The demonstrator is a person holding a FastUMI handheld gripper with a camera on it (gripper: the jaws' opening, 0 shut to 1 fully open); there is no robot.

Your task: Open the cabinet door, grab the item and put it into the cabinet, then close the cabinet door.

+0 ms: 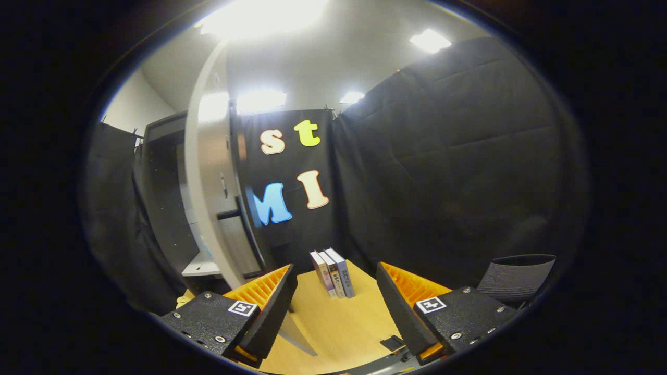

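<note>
Gripper [336, 291] wide open, empty; cabinet door [208, 187] swung open at left. Books [333, 272] stand upright on table [333, 323], just ahead btwn fingers. Prob. light, stiff, smooth-covered; pinch across covers, mid-height.

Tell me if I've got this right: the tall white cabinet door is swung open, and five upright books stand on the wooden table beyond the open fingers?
Not quite: the gripper view shows three upright books, not five. The tall white cabinet door is open, and the gripper is open, holding nothing.

Gripper [336, 284] level, fingers [271, 307] spread apart, holding nothing
</note>
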